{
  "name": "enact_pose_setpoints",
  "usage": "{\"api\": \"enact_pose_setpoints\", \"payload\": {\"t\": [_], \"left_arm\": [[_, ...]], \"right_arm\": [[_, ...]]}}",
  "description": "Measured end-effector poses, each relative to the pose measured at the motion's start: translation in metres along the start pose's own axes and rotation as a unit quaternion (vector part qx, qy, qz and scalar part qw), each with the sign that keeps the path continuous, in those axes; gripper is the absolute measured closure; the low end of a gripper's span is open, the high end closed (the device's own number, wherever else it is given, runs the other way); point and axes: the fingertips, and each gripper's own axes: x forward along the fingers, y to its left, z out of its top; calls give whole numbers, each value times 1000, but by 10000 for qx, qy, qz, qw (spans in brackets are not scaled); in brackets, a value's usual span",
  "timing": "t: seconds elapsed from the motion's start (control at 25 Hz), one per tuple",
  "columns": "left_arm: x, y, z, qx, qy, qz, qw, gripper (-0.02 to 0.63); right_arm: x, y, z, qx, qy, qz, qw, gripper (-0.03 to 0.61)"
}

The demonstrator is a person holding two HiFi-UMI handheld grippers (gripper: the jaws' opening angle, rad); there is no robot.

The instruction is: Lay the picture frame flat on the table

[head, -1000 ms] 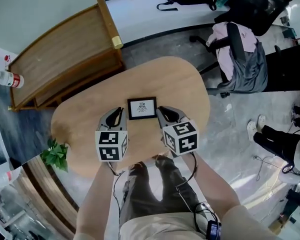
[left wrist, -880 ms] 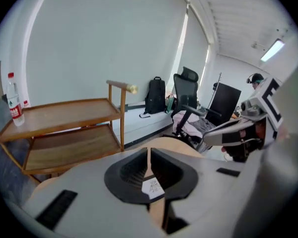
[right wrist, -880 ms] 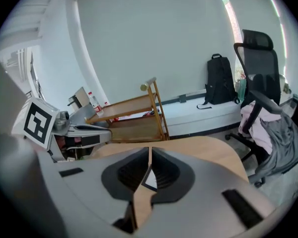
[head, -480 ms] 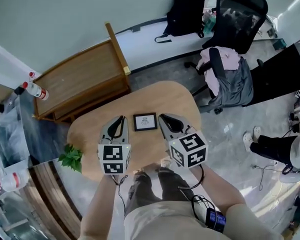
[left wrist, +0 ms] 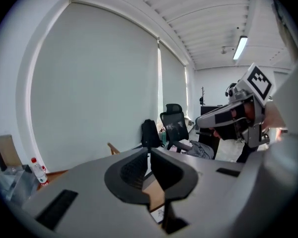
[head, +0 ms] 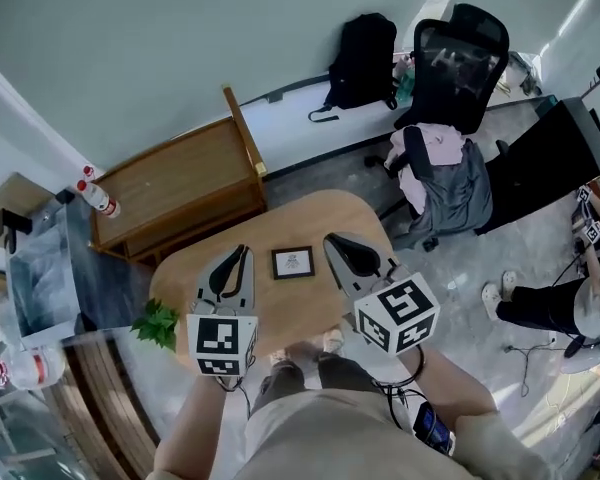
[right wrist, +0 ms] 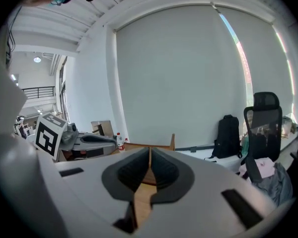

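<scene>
A small black picture frame [head: 293, 262] with a white print lies flat on the round wooden table [head: 310, 218], between my two grippers. My left gripper [head: 242, 253] hovers to its left, raised above the tabletop, jaws shut with nothing between them. My right gripper [head: 330, 239] hovers to its right, also shut and empty. In the left gripper view the closed jaws [left wrist: 149, 155] point toward the wall, with a corner of the frame [left wrist: 160, 214] just visible below them. The right gripper view shows closed jaws [right wrist: 149, 157] over a strip of table.
A wooden bench [head: 175, 183] stands beyond the table by the wall. An office chair [head: 455, 63] draped with clothes and a black backpack [head: 365, 58] are at the back right. A green plant [head: 158, 323] sits at the table's left edge. A bottle [head: 98, 198] stands on the left.
Both grippers have lifted up and drawn back from the frame, spreading slightly apart. The head view has risen, so the table and frame look smaller.
</scene>
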Motion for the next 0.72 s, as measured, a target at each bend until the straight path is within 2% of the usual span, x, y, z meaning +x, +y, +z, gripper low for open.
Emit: {"api": "enact_pose_setpoints", "payload": {"t": [0.12,0.28,0.4,0.56,0.72], "left_arm": [[-25,-1,35,215,-349,54,9991,595],[-53,-3,74,987,-846,316,9910,595],[-70,-8,96,918,-1143,314,9887,595],[-93,-13,119,744,-1342,297,9877,595],[-111,-25,134,993,-1493,172,9836,595]], "right_arm": [[-25,12,30,-153,-328,-5,9993,574],[-52,35,62,-629,-516,78,9967,577],[-73,47,84,-813,-741,57,9939,578],[-101,56,115,-953,-1176,-148,9884,578],[-133,62,140,-1053,-1643,-395,9800,578]]}}
